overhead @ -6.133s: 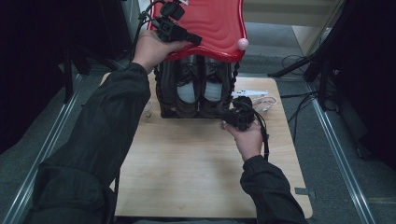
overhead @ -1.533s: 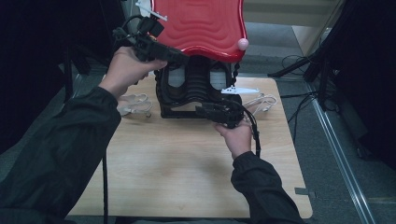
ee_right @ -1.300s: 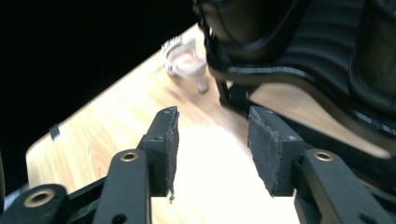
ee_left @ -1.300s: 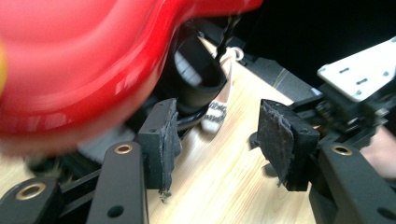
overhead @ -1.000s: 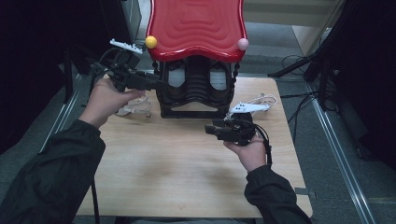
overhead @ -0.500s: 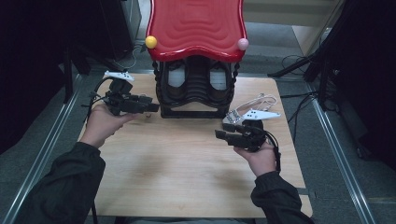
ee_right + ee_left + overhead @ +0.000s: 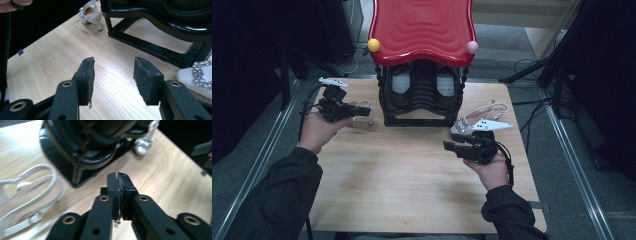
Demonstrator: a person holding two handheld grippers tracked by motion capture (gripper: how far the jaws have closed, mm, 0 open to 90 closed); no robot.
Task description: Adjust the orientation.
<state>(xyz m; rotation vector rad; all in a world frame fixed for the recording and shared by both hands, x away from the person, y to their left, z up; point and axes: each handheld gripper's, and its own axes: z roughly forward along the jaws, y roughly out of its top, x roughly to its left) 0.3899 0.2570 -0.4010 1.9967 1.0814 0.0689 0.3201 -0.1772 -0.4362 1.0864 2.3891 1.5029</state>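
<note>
My left gripper [image 7: 119, 185] has just snapped closed on nothing; my right gripper [image 7: 114, 82] gapes, holding nothing. The sandal [image 7: 30, 192], lower left, looks light and floppy-strapped, so I'd pinch its stiff sole.

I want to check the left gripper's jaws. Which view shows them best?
The left gripper view: the left gripper sits close up, its jaws pressed together with nothing between them, above the table. In the high view it is small and seen from above, so the jaw gap is hard to judge. The right gripper view adds nothing clear.
</note>
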